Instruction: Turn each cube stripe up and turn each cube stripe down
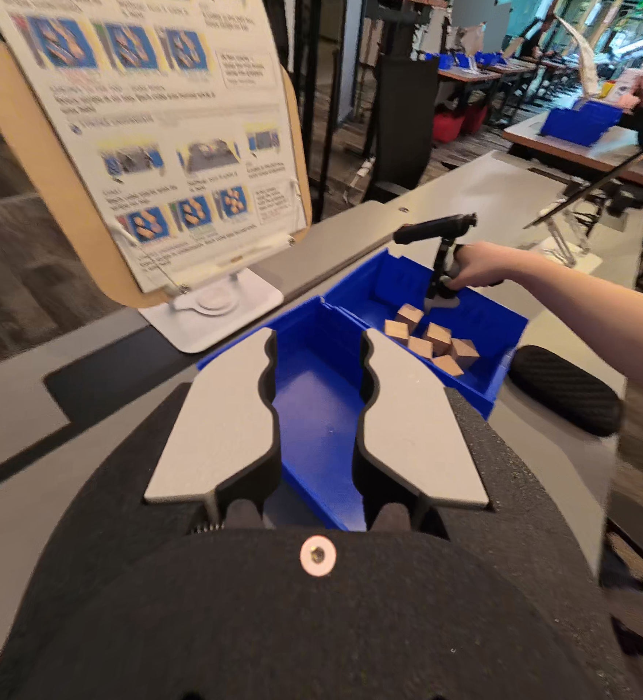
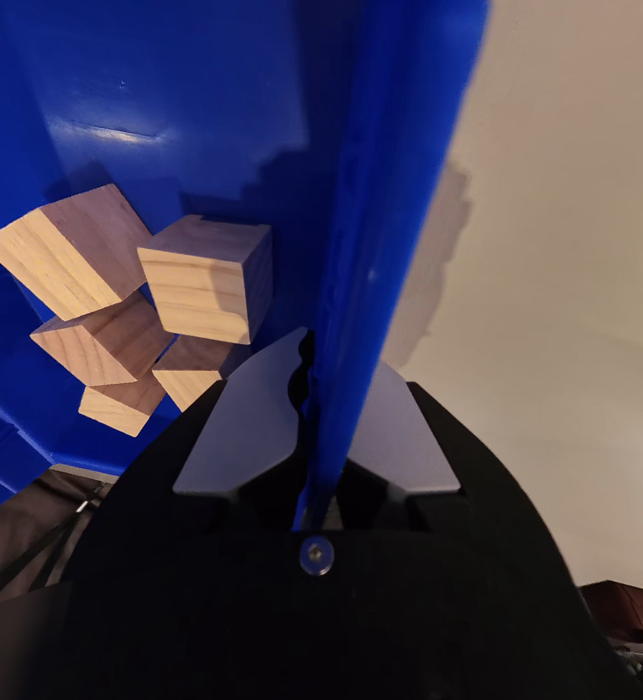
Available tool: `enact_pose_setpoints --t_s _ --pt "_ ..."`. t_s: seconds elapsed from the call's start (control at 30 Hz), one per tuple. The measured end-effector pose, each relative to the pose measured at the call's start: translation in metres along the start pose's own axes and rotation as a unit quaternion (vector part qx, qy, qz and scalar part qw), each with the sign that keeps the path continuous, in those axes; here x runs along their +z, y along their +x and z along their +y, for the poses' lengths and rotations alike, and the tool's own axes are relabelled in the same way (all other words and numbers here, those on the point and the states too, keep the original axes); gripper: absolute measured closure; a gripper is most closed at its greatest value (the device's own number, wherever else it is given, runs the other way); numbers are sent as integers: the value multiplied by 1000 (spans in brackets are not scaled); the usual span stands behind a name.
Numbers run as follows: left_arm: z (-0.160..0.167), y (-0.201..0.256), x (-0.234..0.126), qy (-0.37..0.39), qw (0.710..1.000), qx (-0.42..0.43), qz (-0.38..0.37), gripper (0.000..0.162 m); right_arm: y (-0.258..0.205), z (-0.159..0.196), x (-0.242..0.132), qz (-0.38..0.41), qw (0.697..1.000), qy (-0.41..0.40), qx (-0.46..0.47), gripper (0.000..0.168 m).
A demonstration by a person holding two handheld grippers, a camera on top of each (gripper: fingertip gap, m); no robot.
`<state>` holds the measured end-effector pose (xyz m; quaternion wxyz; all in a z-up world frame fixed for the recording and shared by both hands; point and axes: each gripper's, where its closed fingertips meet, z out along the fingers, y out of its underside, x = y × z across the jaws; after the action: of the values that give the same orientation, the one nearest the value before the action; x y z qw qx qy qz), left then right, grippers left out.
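Cubes (image 2: 198,280) lie heaped at nine o'clock inside the right blue bin (image 2: 354,227), whose wall the right claw (image 2: 335,363) pinches, apparently to steady it, while the left claw (image 1: 318,341) hovers open over the empty bin (image 1: 312,397).

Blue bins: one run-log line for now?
left hand-held gripper: open, over empty bin | right hand-held gripper: shut on cube bin wall | cubes: untouched
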<state>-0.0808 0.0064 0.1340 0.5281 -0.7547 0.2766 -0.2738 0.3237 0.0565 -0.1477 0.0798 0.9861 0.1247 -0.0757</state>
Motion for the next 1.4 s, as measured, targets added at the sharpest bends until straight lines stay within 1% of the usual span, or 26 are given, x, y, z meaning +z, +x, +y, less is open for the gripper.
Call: enact_pose_setpoints --t_s 0.03,0.1,0.17,0.27,0.37,0.5,0.63,0.7,0.77,0.83,0.9,0.97,1.13,1.23,1.3,1.4 --pt "-1 -5 -4 19 1000 1 -13 122 0 0 0 -8 1000 3 1 162" --pt "-4 -13 -11 68 998 -1 -18 129 0 0 0 -20 1000 5 0 162" --pt "-13 -15 -20 92 996 0 -6 129 2 1 -1 -21 1000 5 -3 162" --pt "-21 -22 -39 129 992 -9 -8 128 6 5 -4 -25 1000 0 3 162" --pt "-22 -30 -55 146 989 -26 -10 128 15 10 -19 -23 1000 -3 18 162" --pt "-31 -40 -80 191 980 -41 -20 128 20 11 -56 -15 999 19 37 162" --pt "-38 -57 -98 240 967 -52 -63 121 7 9 -107 9 998 32 44 161" --pt "-38 -59 -104 247 965 -69 -63 113 -9 5 -134 30 998 33 39 162" --pt "-41 -56 -113 263 960 -86 -48 111 -35 -1 -157 44 998 30 19 162" --pt "-47 -50 -123 287 953 -94 -36 111 -71 -12 -174 47 998 30 -5 162" --pt "-51 -47 -134 306 947 -91 -40 113 -116 -27 -181 40 998 31 -38 162" --pt "-52 -45 -142 312 945 -87 -55 113 -167 -44 -180 25 996 31 -74 162" --pt "-48 -27 -165 306 947 -76 -65 114 -303 -84 -150 -30 987 15 -156 162" --pt "-51 -11 -180 322 943 -55 -62 118 -377 -102 -127 -47 978 -1 -203 162" --pt "-52 0 -186 328 942 -47 -57 118 -420 -112 -113 -50 972 -3 -229 161" --pt "-49 8 -191 319 945 -33 -65 117 -472 -122 -88 -56 967 -10 -247 162"
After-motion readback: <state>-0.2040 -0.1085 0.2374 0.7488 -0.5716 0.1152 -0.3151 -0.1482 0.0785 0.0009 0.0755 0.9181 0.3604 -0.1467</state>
